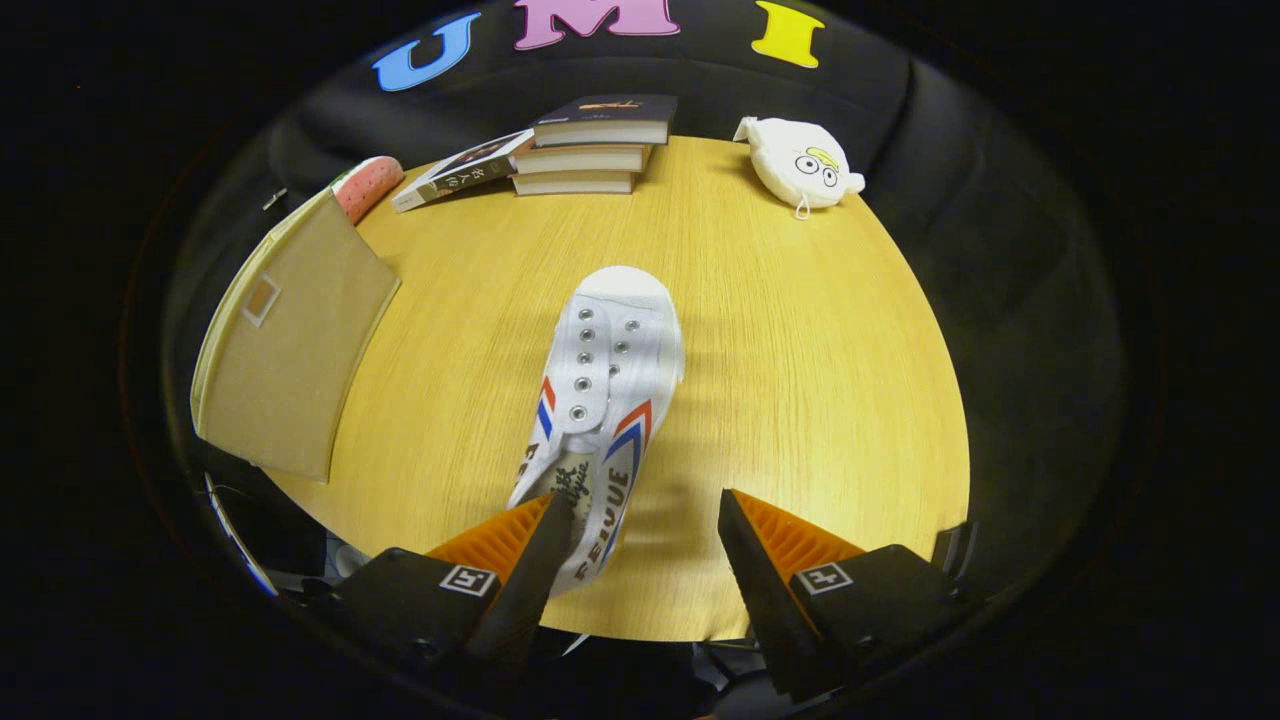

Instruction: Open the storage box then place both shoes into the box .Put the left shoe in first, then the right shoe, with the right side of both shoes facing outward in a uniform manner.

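Note:
A white canvas shoe (603,390) with red and blue stripes lies on the round wooden table (800,400), toe pointing away from me. Its heel end sits between my fingers, close against the left finger (535,570). My gripper (640,525) is open, and the right finger stands well apart from the shoe. A brown cardboard storage box (290,340) rests at the table's left edge, beyond and left of the fingers, showing a flat brown face; I cannot tell whether it is open.
A stack of books (590,145) sits at the far side of the table, with a pink perforated object (365,185) to its left. A white plush toy (805,165) lies at the far right. Bare tabletop stretches right of the shoe.

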